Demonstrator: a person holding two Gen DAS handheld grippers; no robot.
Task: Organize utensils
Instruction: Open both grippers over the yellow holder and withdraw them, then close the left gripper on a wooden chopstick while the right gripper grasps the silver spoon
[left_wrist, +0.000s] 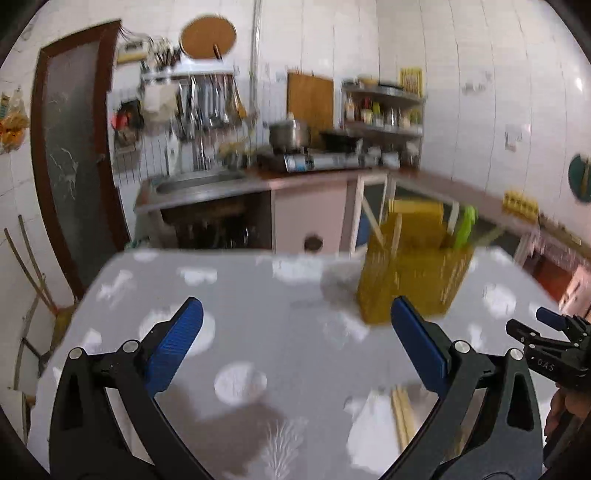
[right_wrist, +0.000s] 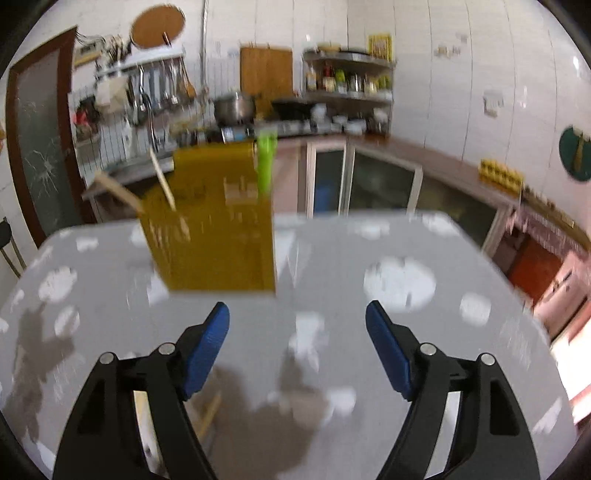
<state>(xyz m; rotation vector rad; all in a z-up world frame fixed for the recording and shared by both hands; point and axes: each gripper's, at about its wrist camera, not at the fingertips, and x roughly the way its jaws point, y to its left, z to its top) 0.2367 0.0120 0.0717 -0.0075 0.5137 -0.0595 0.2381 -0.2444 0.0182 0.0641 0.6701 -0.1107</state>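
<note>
A yellow slotted utensil holder (left_wrist: 410, 280) stands on the grey patterned table (left_wrist: 236, 295), beyond my left gripper's right finger. It holds wooden sticks (right_wrist: 166, 184) and a green utensil (right_wrist: 266, 162). A pair of wooden chopsticks (left_wrist: 402, 413) lies on the cloth just inside the right finger of my left gripper (left_wrist: 295, 310). That gripper is wide open, with nothing between its pads. My right gripper (right_wrist: 297, 310) is open and empty too, short of the holder (right_wrist: 214, 236) and to its right. A wooden stick (right_wrist: 208, 413) lies by its left finger. The right gripper (left_wrist: 532, 325) also shows at the left view's right edge.
Behind the table runs a kitchen counter with a sink (left_wrist: 195, 182), a steel pot (left_wrist: 288, 134) on a stove and a shelf of jars (left_wrist: 384, 114). A brown door (left_wrist: 70, 173) stands at the left. The table's far edge (right_wrist: 369, 216) is close behind the holder.
</note>
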